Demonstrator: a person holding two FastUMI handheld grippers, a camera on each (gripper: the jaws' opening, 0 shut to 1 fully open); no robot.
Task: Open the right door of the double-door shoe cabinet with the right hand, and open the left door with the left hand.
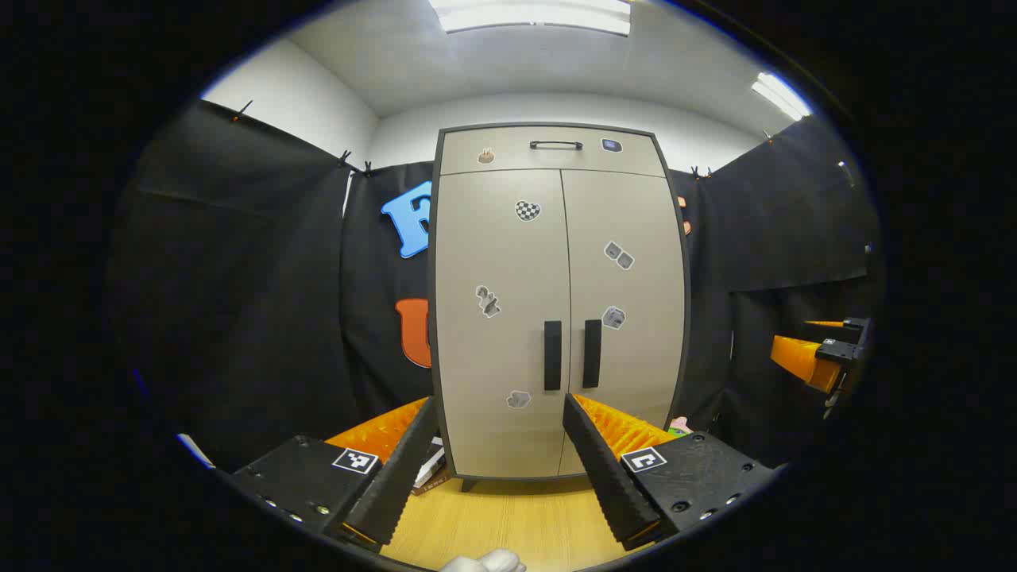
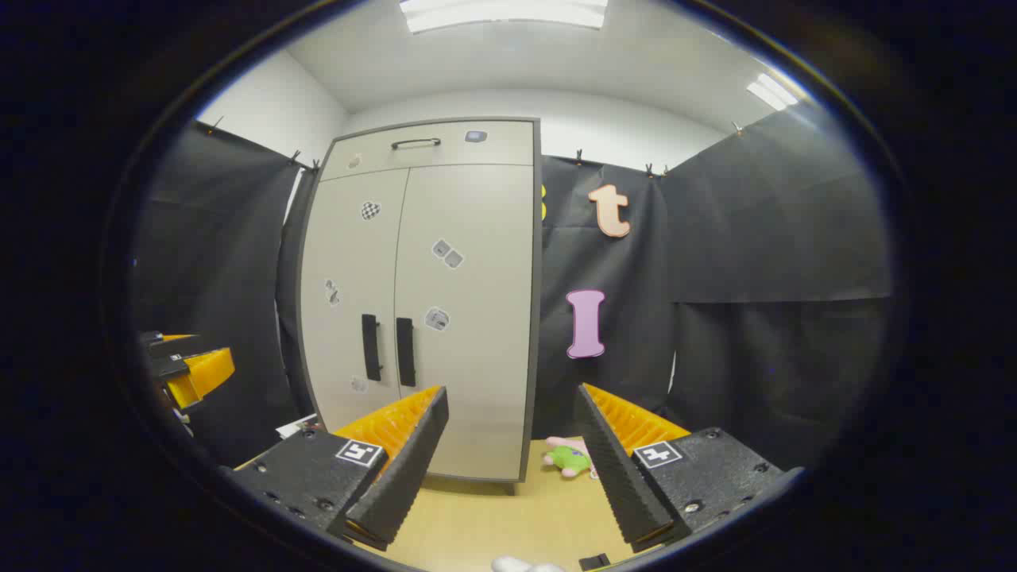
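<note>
I see a pale wooden floor (image 1: 508,520) carrying everything here. The shoe cabinet (image 1: 556,302) stands upright on it, raised on short dark feet, both doors shut. In the left gripper view some flat printed items (image 1: 433,469) lie on the floor just beside the cabinet's left bottom corner; I cannot tell what they are. In the right gripper view a small green and pink toy (image 2: 569,458) lies on the floor near the cabinet's right bottom corner.

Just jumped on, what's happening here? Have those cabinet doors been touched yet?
Not yet. A person holds two claws facing the shoe cabinet; both doors are shut. The left claw is open, aimed roughly at the left door handle but short of it. The right claw is open too, off to the cabinet's right, away from the right door handle. A small green toy lies on the floor.
</note>
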